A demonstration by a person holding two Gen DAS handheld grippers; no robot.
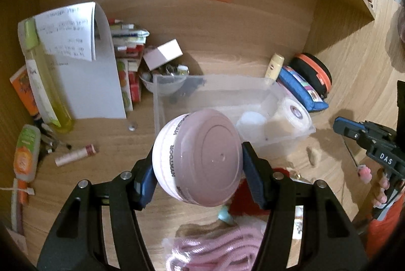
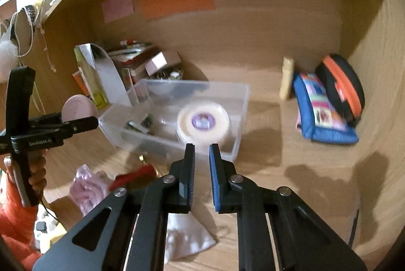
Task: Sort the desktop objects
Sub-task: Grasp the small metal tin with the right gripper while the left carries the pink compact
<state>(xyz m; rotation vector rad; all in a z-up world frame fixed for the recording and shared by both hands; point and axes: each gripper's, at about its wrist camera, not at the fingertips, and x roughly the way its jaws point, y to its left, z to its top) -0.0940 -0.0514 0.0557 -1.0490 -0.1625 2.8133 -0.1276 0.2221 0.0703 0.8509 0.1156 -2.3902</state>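
Note:
My left gripper is shut on a round pink-lidded jar and holds it above the desk, just in front of a clear plastic bin. The bin holds a white tape roll and a small white tub. In the right wrist view the jar shows at the left beside the left gripper, near the bin's left end. My right gripper is empty, its jaws a narrow gap apart, in front of the bin's near wall. The tape roll lies inside the bin.
A blue pouch and a black-orange case sit at the right. Papers, a yellow bottle, boxes and a bowl crowd the back left. A lip balm tube lies at the left. Pink cord and a red item lie near.

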